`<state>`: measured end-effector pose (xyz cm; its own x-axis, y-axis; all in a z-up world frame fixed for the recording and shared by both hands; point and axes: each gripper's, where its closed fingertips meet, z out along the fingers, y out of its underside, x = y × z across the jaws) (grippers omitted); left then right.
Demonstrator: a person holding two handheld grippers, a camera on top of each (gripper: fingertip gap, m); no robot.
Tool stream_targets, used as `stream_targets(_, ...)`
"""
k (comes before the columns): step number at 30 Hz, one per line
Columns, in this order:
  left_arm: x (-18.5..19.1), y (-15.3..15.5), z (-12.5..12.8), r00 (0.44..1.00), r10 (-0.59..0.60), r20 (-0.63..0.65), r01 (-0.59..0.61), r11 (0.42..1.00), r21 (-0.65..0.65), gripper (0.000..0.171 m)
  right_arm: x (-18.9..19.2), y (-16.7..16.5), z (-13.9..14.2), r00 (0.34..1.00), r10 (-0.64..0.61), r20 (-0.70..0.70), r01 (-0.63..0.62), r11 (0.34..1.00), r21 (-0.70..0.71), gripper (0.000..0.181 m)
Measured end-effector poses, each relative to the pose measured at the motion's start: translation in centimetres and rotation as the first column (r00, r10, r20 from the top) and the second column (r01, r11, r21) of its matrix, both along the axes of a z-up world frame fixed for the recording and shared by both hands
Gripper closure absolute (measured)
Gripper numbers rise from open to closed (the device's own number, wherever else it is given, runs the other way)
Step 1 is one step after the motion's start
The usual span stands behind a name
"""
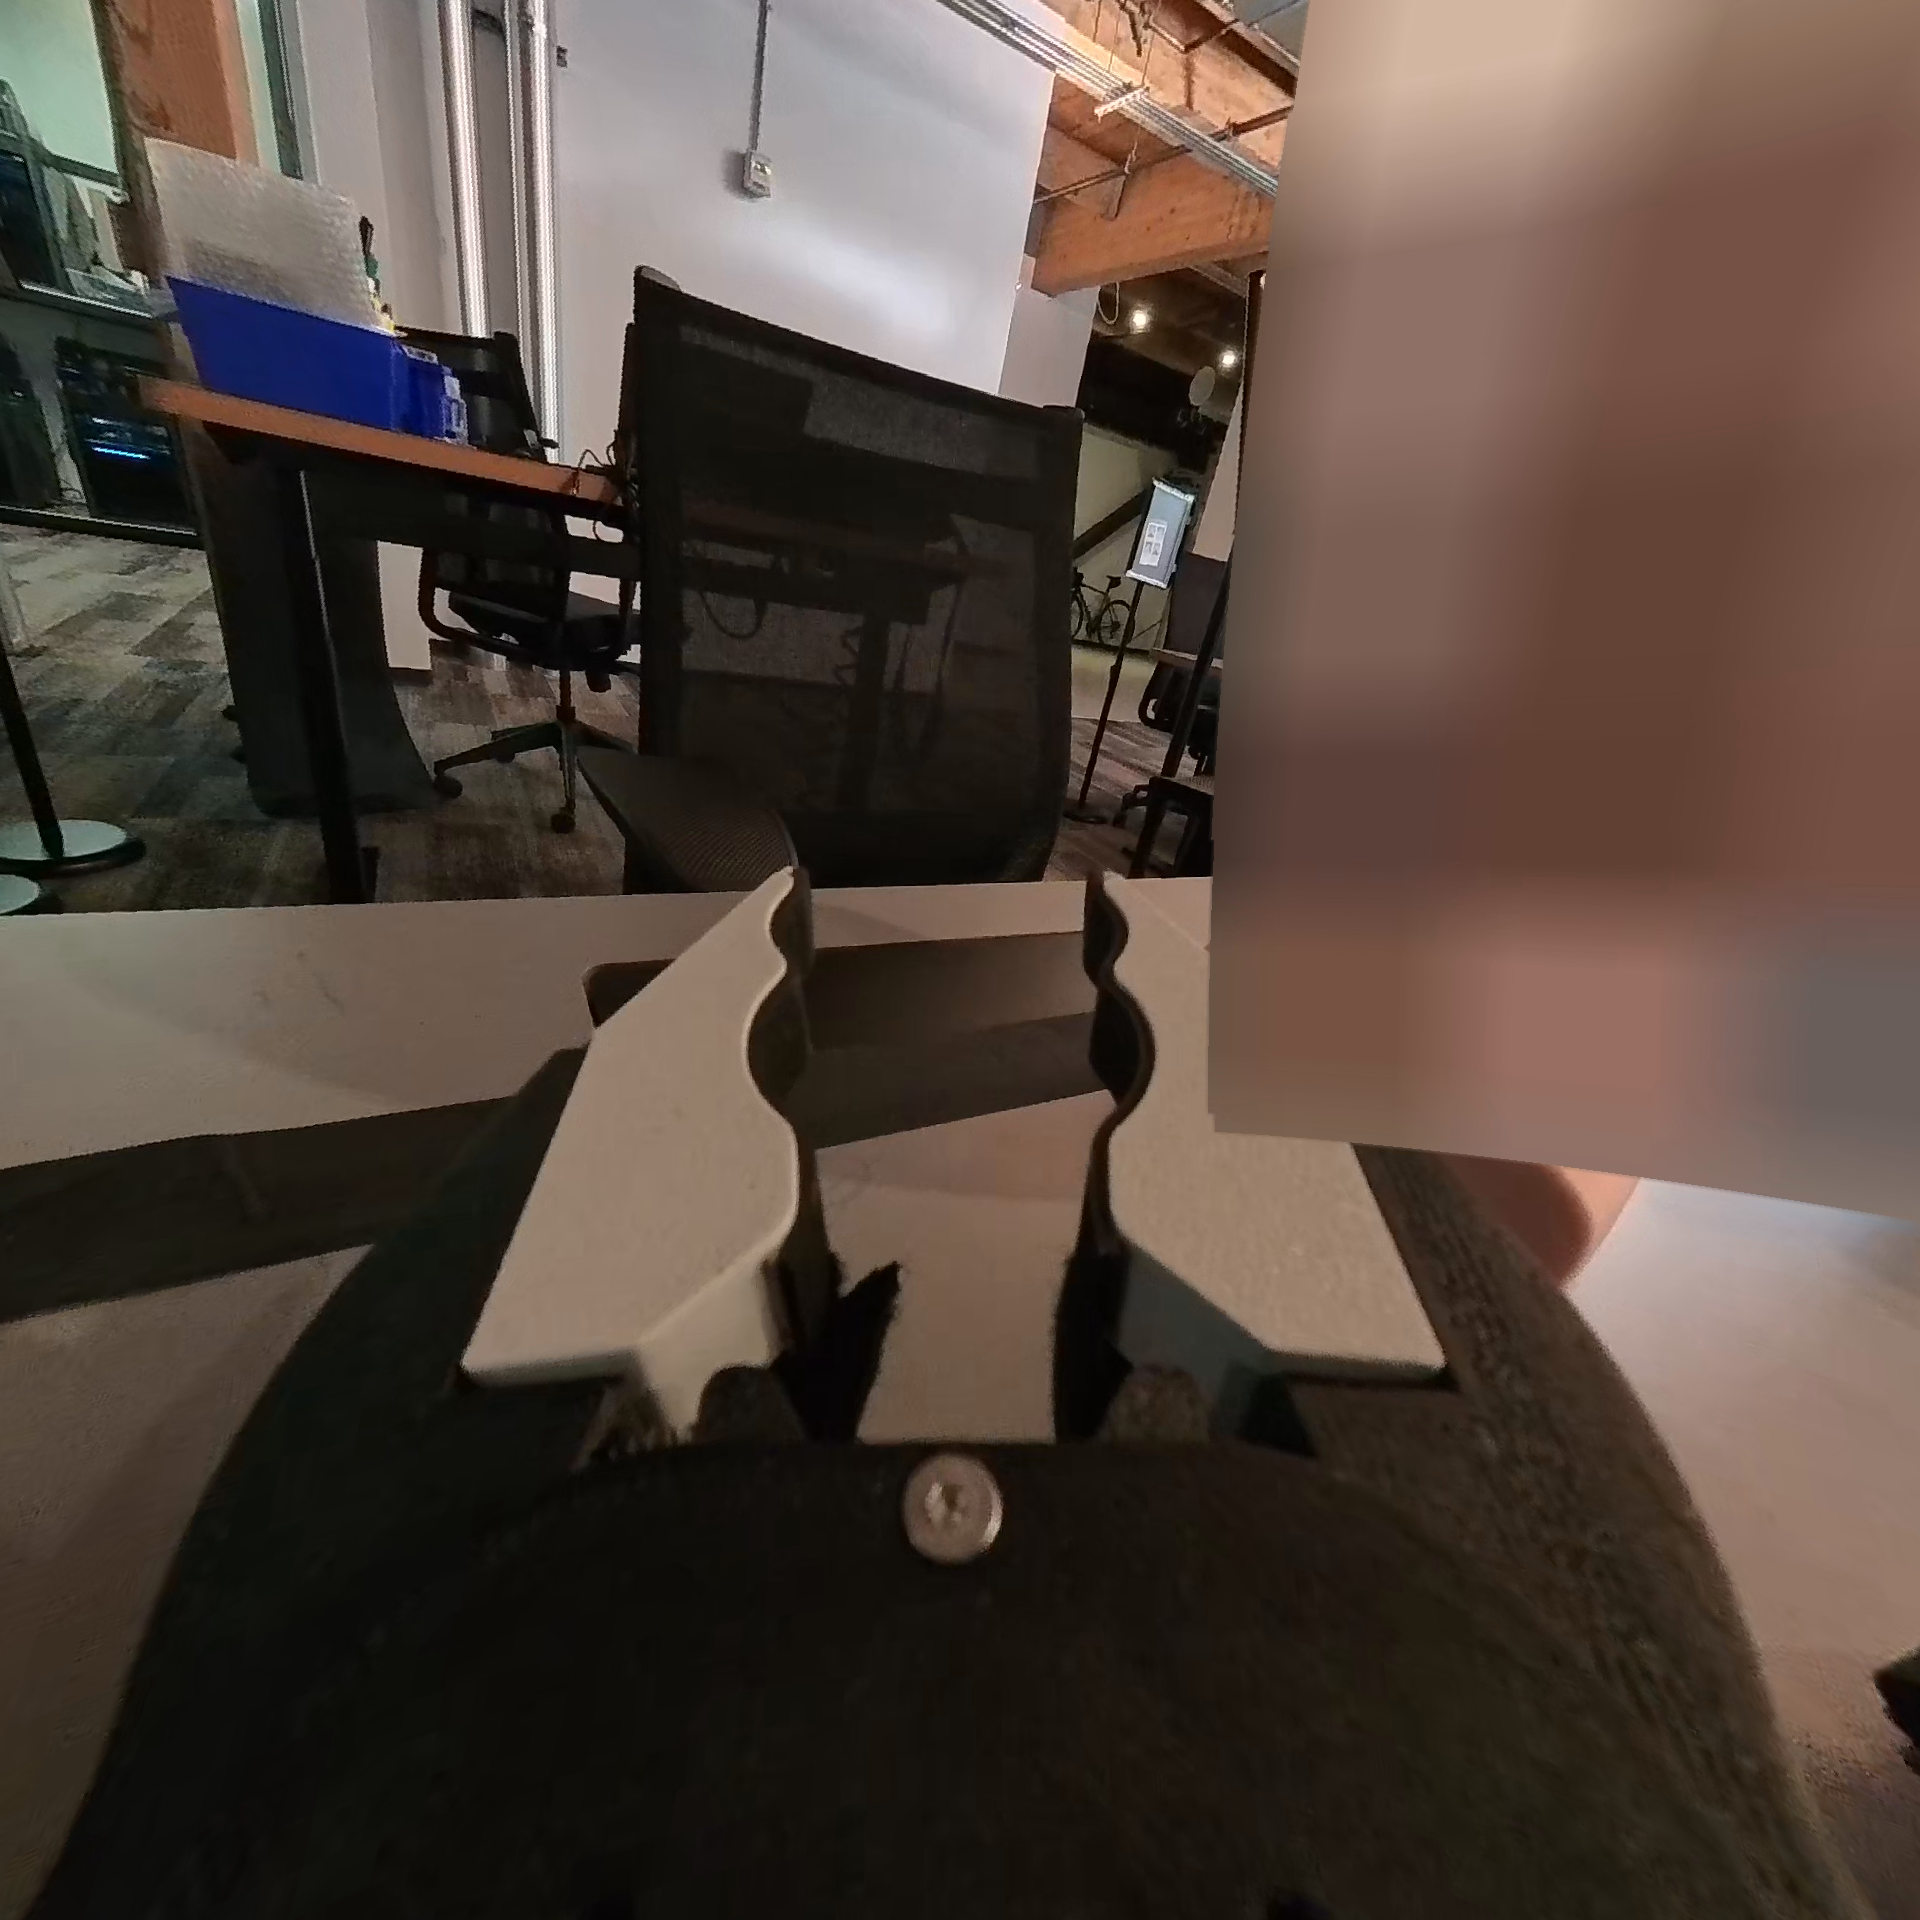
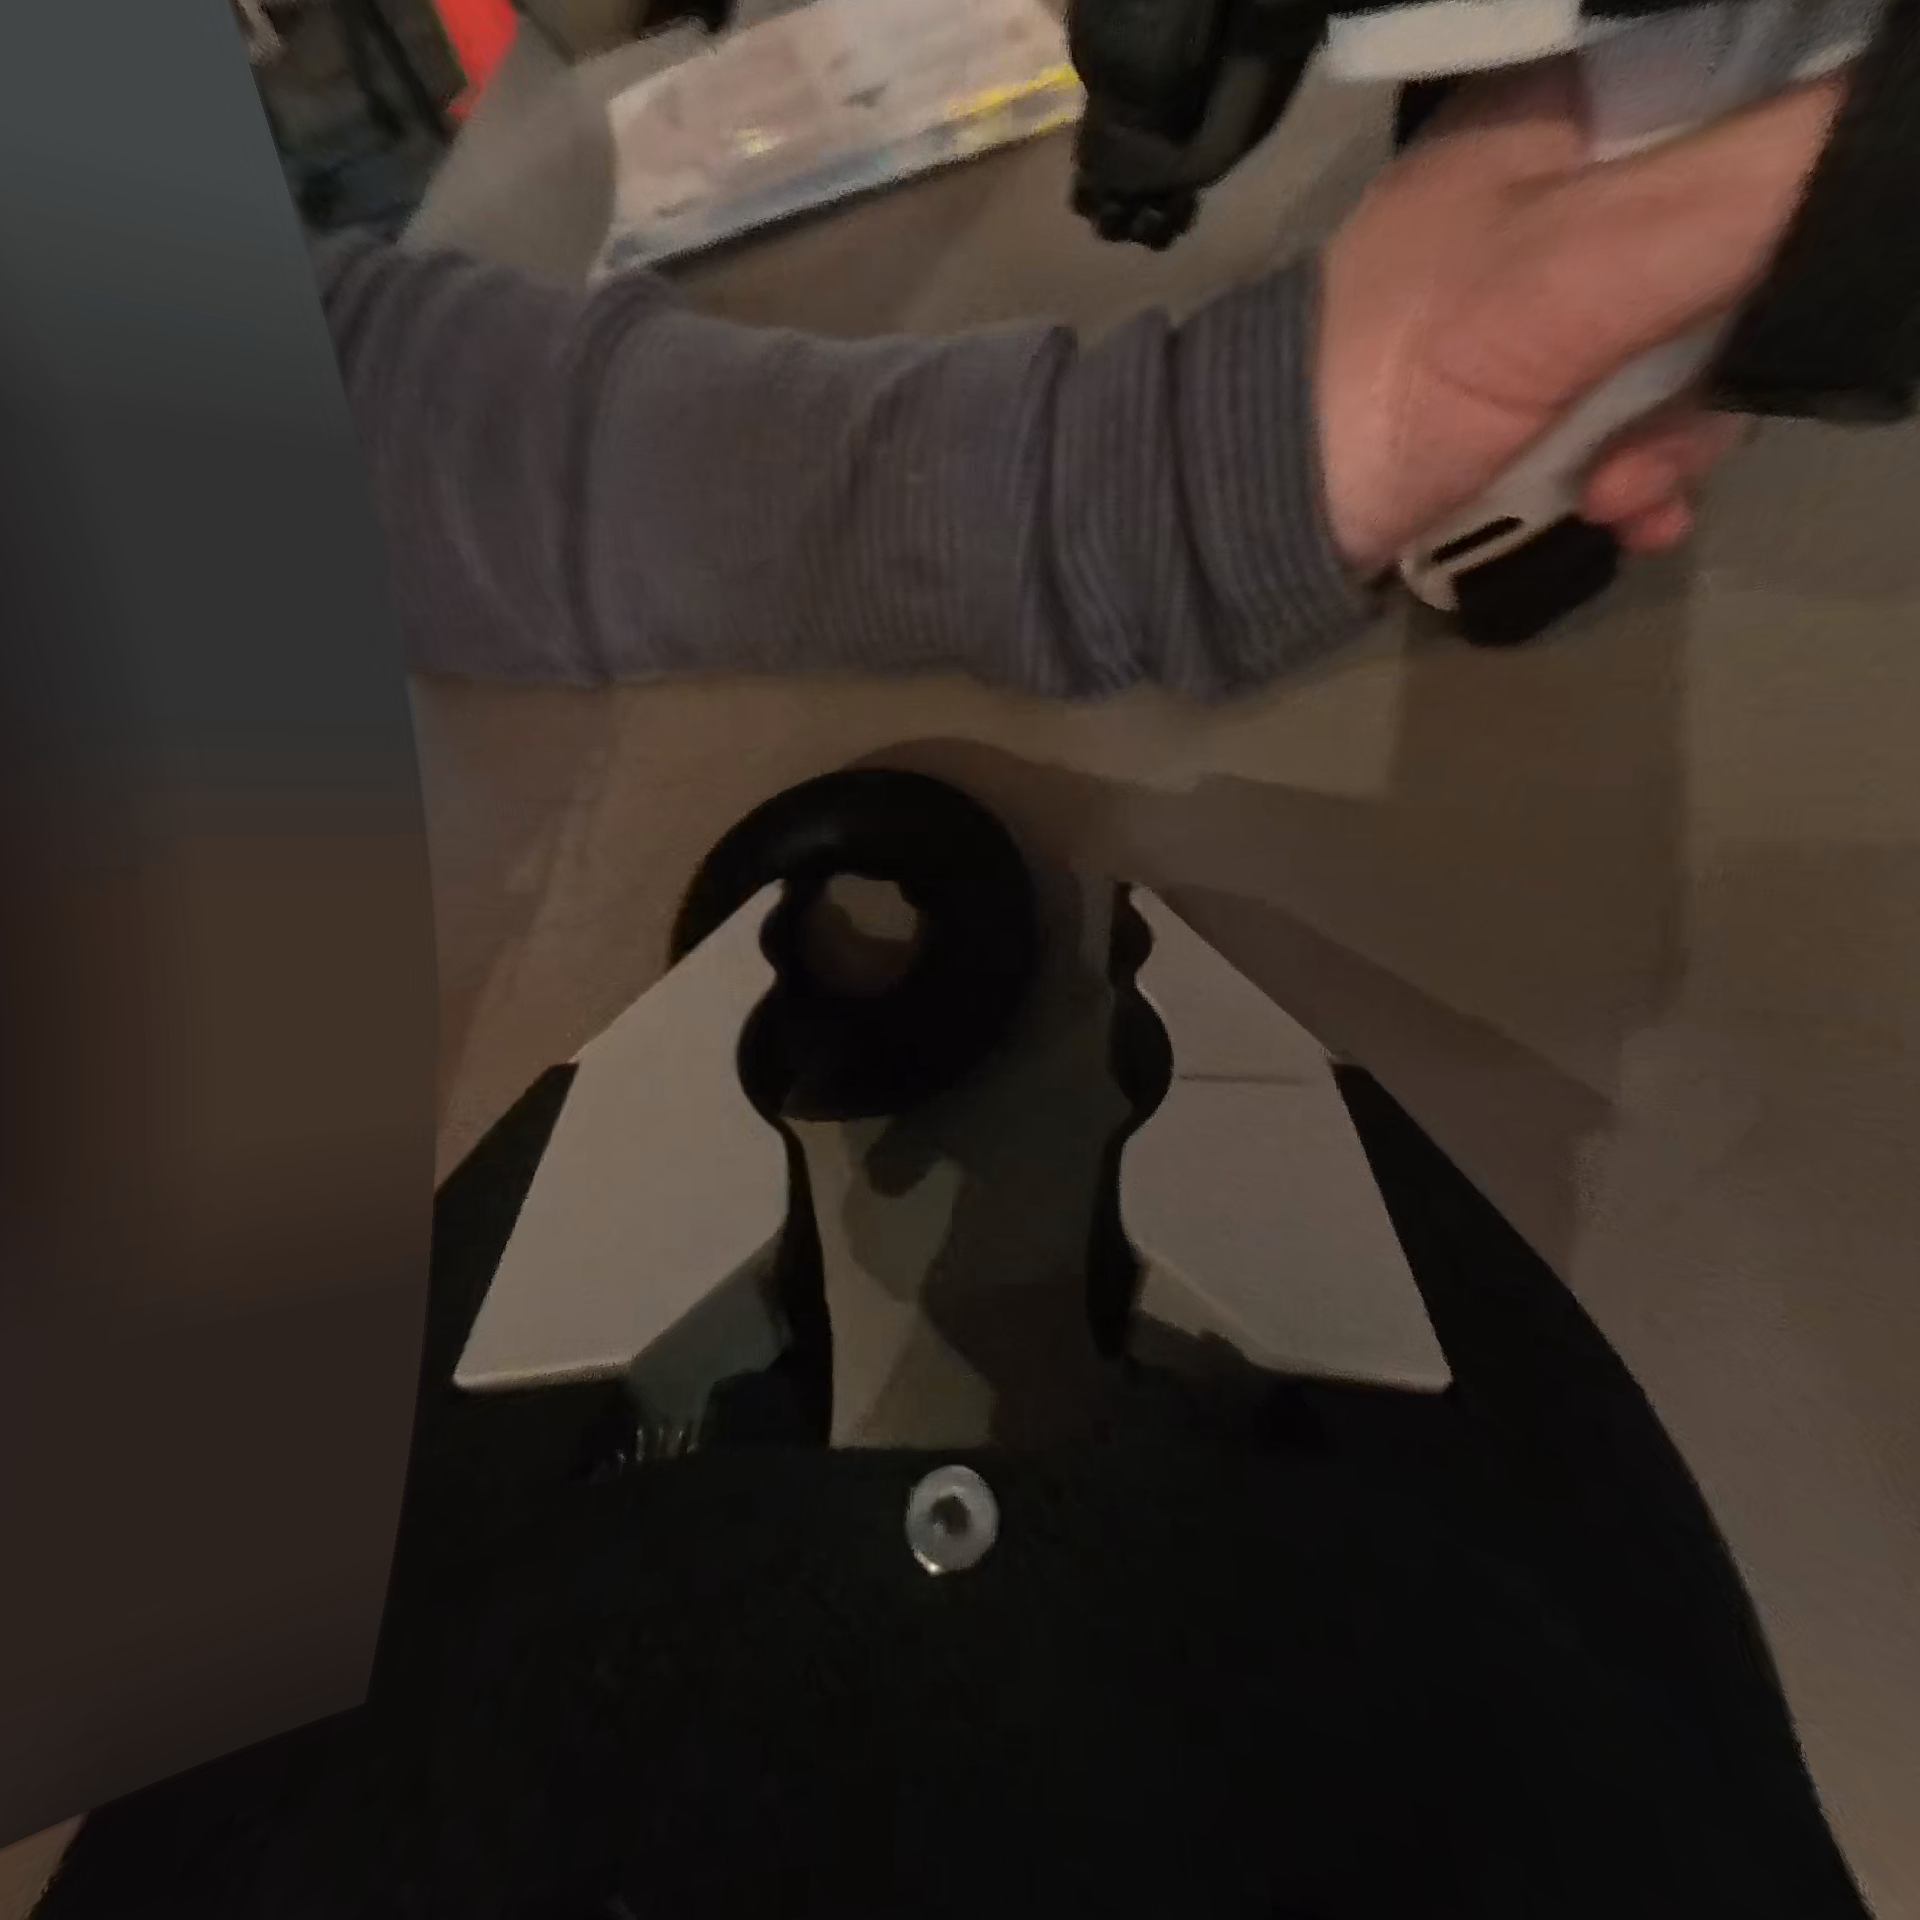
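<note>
The left gripper [image 1: 945,935] hovers low over a white table [image 1: 260,1018], its 2 white fingers [image 1: 665,1122] spread apart with nothing between them. Just past the tips, at 12 o'clock, lies a flat black slab [image 1: 935,987] on the table; the tips seem near it, but I cannot tell whether they touch. Beyond the table edge stands a black mesh chair [image 1: 852,582], and at 10 o'clock a desk with a blue bin [image 1: 291,358].

The right gripper [image 2: 945,914] points down at a pale surface [image 2: 1455,935], jaws apart. A black ring [image 2: 883,935] sits at its tips: the left finger overlaps the ring's 8 o'clock side, while the right finger stands clear of its 3 o'clock rim. The ring is not clamped. At 1 o'clock a hand [image 2: 1507,332] in a grey ribbed sleeve [image 2: 831,499] grips a pale handle with a black end; the view is smeared, so fine contact is hard to read.

Judging from this alone, good handling of the ring calls for centring it between both fingers before closing, so that the wavy pads meet its rim evenly rather than nudging it sideways. The ring looks smooth and round, so it may roll or skid if pressed from 1 side only.
</note>
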<state>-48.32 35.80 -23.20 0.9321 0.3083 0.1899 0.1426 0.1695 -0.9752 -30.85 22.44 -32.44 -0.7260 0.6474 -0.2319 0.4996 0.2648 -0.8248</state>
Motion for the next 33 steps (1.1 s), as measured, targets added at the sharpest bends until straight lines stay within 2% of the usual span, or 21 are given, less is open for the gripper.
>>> stream_targets(3,0.0,0.0,0.0,1.000,0.000,-0.001,0.000,1.000,-0.001,0.120,-0.3,-0.1,-1.5,1.000,-0.009,-0.017,0.011,0.987,0.158,0.134)
stream_targets(5,0.0,0.0,0.0,1.000,-0.001,0.000,0.001,1.000,-0.002,0.120,-0.4,-0.2,-1.8,0.998,0.000,-0.062,0.016,0.969,0.247,0.143)
stream_targets(7,0.0,0.0,0.0,1.000,0.000,-0.002,0.000,1.000,-0.003,0.120,-0.3,-0.2,-1.9,0.999,-0.002,-0.043,0.015,0.950,0.311,0.147)
stream_targets(13,0.1,0.1,0.0,1.000,-0.003,-0.006,0.003,1.000,-0.005,0.120,0.2,-0.4,-2.1,0.997,-0.057,0.055,0.029,0.905,0.425,0.156)
stream_targets(17,0.1,0.1,0.0,1.000,-0.004,-0.003,0.004,1.000,-0.002,0.120,0.2,-0.5,-2.0,0.998,-0.052,0.019,0.035,0.867,0.497,0.159)
stream_targets(20,0.1,0.1,0.0,1.000,-0.005,0.001,0.005,1.000,0.001,0.120,0.0,-0.6,-1.6,0.998,-0.028,-0.051,0.051,0.847,0.529,0.159)
stream_targets(23,0.1,0.1,0.0,1.000,-0.005,0.001,0.005,1.000,0.001,0.120,-1.1,-0.4,-0.6,0.980,0.008,-0.201,0.107,0.826,0.553,0.159)
stream_targets(25,0.0,0.1,0.0,1.000,-0.001,0.002,0.001,1.000,-0.001,0.120,-1.9,-0.3,0.1,0.940,0.030,-0.340,0.170,0.822,0.543,0.159)
stream_targets(28,0.0,0.1,0.0,1.000,0.000,0.002,0.000,1.000,-0.001,0.121,-3.1,0.7,1.2,0.832,0.028,-0.553,0.300,0.817,0.493,0.159)
stream_targets(33,0.0,0.0,0.0,1.000,0.001,0.003,-0.001,1.000,0.002,0.121,-3.8,2.0,1.8,0.762,-0.013,-0.648,0.408,0.787,0.464,0.159)
